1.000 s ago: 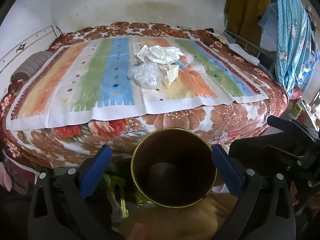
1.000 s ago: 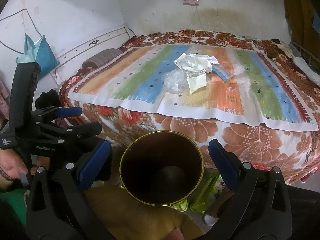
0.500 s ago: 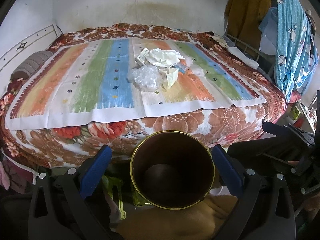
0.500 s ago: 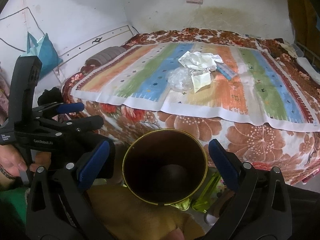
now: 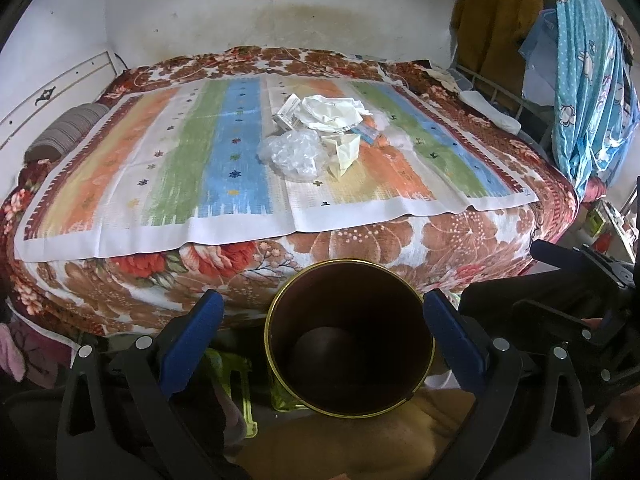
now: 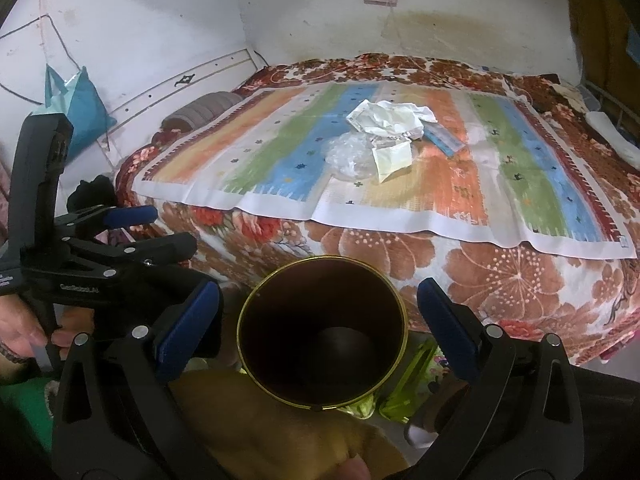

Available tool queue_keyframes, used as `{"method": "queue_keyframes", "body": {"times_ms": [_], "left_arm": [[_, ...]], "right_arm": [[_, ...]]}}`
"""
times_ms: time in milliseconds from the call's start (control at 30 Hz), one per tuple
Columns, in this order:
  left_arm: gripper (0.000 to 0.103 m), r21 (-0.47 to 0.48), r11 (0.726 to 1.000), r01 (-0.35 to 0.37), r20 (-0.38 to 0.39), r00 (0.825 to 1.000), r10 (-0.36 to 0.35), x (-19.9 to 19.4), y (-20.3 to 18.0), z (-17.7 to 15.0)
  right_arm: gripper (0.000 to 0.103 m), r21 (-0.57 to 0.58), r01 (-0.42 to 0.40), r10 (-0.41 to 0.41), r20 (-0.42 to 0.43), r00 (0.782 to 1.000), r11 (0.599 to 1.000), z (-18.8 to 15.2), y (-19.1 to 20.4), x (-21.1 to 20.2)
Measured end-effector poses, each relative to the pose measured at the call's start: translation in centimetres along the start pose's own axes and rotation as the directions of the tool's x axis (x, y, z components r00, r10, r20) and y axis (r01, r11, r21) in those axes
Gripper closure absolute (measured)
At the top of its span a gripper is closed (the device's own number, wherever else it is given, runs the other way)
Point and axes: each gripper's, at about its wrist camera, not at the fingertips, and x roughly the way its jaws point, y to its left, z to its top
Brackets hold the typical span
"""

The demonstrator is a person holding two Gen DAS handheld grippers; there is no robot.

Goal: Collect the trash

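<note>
A pile of trash lies mid-bed on a striped cloth: crumpled white paper [image 5: 330, 112] [image 6: 390, 118], a clear plastic bag [image 5: 292, 152] [image 6: 350, 154], a folded paper piece [image 5: 344, 150] [image 6: 392, 158], a small carton [image 5: 287, 112] and a blue packet [image 6: 444, 138]. A dark empty bin with a gold rim [image 5: 350, 344] [image 6: 322, 332] stands on the floor in front of the bed. My left gripper [image 5: 320, 328] and right gripper [image 6: 318, 320] are both open and empty, hovering over the bin, far from the trash.
The bed [image 5: 360, 240] has a floral blanket and a striped pillow [image 5: 66, 132]. Clothes hang at the right [image 5: 580, 72]. A teal bag [image 6: 78, 100] hangs on the left wall. Green plastic items [image 5: 236, 380] lie on the floor by the bin.
Both grippers have shifted slightly; the bed and trash now sit a little lower in view. Both jaws stay open and empty.
</note>
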Motion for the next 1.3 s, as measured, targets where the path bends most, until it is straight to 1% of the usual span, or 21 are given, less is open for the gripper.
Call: {"method": "queue_keyframes", "body": {"times_ms": [67, 167, 367, 600, 767, 933, 1100, 1300], "left_arm": [[0.006, -0.002, 1.000, 0.008, 0.005, 1.000, -0.008, -0.1, 0.0, 0.0], [0.006, -0.004, 0.999, 0.044, 0.025, 0.999, -0.044, -0.4, 0.0, -0.2], [0.006, -0.010, 0.998, 0.057, 0.032, 0.998, -0.057, -0.5, 0.0, -0.1], [0.006, 0.001, 0.999, 0.040, 0.023, 0.999, -0.040, -0.2, 0.0, 0.0], [0.006, -0.020, 0.999, 0.051, 0.008, 0.999, -0.051, 0.2, 0.5, 0.1], [0.006, -0.005, 0.999, 0.054, -0.005, 0.999, -0.054, 0.7, 0.2, 0.4], [0.006, 0.005, 0.999, 0.046, -0.021, 0.999, -0.046, 1.3, 0.2, 1.6], [0.006, -0.060, 0.995, 0.084, -0.057, 0.995, -0.087, 2.6, 1.2, 4.0]], "right_arm": [[0.009, 0.002, -0.004, 0.004, 0.000, 1.000, 1.000, 0.0, 0.0, 0.0], [0.009, 0.003, -0.023, 0.023, 0.005, 1.000, 1.000, -0.1, -0.1, -0.1], [0.009, 0.002, -0.042, 0.042, 0.004, 0.999, 0.999, -0.2, -0.1, -0.1], [0.009, 0.004, -0.044, 0.044, 0.003, 0.999, 0.999, -0.2, -0.1, -0.1], [0.009, 0.026, -0.059, 0.060, -0.004, 0.998, 0.998, 0.1, -0.4, 0.1], [0.009, 0.042, -0.071, 0.071, -0.008, 0.997, 0.997, 0.6, -0.8, 0.3], [0.009, 0.048, -0.056, 0.056, -0.013, 0.998, 0.997, 1.6, -1.2, 0.8], [0.009, 0.065, -0.043, 0.044, -0.022, 0.999, 0.997, 3.8, -2.4, 2.0]]}}
